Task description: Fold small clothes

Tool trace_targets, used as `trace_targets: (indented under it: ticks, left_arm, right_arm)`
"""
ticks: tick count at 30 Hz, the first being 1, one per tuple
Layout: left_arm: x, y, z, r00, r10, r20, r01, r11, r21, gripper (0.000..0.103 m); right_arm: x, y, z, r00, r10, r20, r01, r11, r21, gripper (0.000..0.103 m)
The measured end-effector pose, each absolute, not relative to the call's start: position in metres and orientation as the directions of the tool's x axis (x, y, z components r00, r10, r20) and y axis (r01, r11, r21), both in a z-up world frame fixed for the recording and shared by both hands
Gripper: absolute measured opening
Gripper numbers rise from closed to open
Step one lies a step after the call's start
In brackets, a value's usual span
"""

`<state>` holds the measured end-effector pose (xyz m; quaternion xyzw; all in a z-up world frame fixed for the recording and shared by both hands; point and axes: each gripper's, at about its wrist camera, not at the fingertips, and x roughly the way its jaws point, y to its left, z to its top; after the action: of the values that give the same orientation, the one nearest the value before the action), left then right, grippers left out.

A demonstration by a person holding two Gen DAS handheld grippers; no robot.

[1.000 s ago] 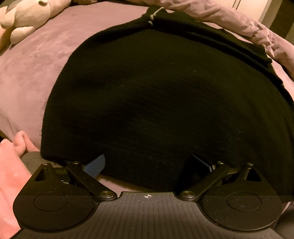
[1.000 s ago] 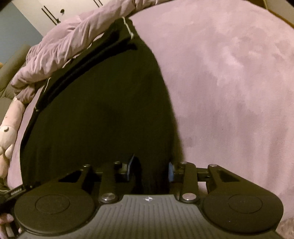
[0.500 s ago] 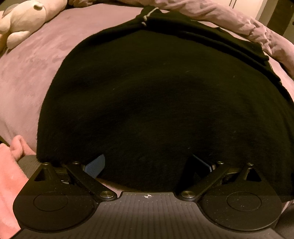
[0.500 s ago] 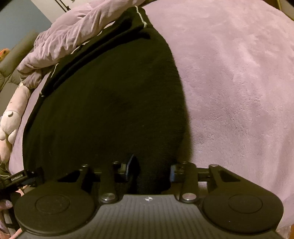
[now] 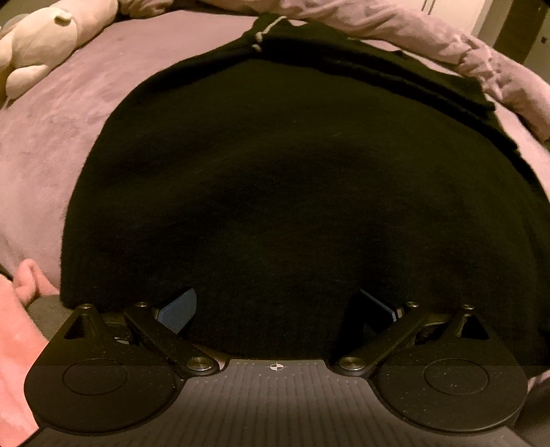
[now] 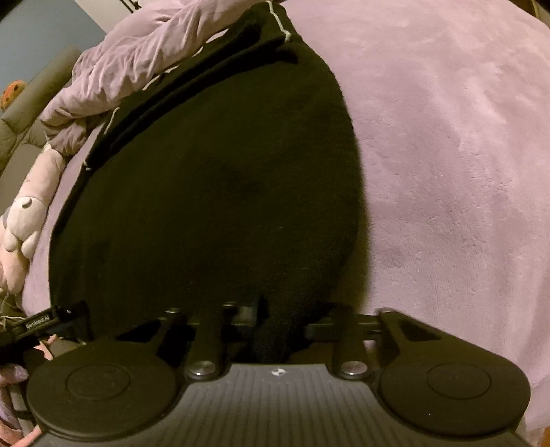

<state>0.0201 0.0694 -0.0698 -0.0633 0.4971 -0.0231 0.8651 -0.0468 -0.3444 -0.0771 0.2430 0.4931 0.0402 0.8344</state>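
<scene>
While looking along the left gripper, find it spread wide, blue pads well apart and the near hem of the black garment lying across the gap, unpinched. Spread flat on the lilac bedspread, with a white-trimmed edge at the far end against a crumpled duvet. Plush toy at the far left corner, pink cloth just beside the near left corner of the garment.

Against the frames of a second ago: same wide stance, same hem between the fingers, but garment now filling more of the view and plush toy pushed further out to the corner. Reads as a slow creep forward and low over the hem, with no closing so far. Probably lining up for a grip on this corner; nothing held on this side yet.

Turning to the right wrist view: right gripper narrow, with a bunch of the black hem standing between the fingers, apparently clamped, though blurred and dark enough to leave some doubt. Near right edge of the garment curving away beside bare bedspread.

Compared with a second ago: finger gap about the same, cloth still between, but far trimmed edge swung toward the top centre and linkages now smeared. Suggests a swing or pull under way on this side. Fold itself judged not begun; far half still flat.
</scene>
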Motion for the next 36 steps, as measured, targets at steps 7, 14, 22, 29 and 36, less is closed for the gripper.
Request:
trace_targets:
  ticks: [7,14,22,29,36]
  left_arm:
    - [0.003,0.058,-0.05,0.51,-0.26,-0.82,0.104,0.965,-0.242,0.102]
    - [-0.026,0.031,-0.052,0.424,-0.5,-0.755,0.284,0.865,-0.414,0.102]
    - [-0.019,0.04,-0.068,0.481,-0.506,-0.716,0.176,0.856,-0.486,0.102]
    - [-0.04,0.03,-0.054,0.583,-0.339,-0.738,0.25,0.94,-0.234,0.102]
    - [-0.019,0.046,-0.07,0.602,-0.201,-0.773,0.094,0.979,-0.182,0.102]
  right_arm:
    - [-0.047,-0.34,-0.054,0.602,0.4,-0.691,0.149,0.794,0.589,0.012]
    - [-0.029,-0.336,-0.008,0.722,0.499,-0.48,0.057,0.648,0.759,0.012]
    - [-0.012,-0.325,0.018,0.76,0.529,-0.377,0.013,0.568,0.823,0.012]
    - [-0.007,-0.335,0.02,0.789,0.522,-0.324,0.02,0.505,0.863,0.012]
    - [-0.009,-0.342,0.022,0.801,0.523,-0.292,0.017,0.467,0.884,0.012]
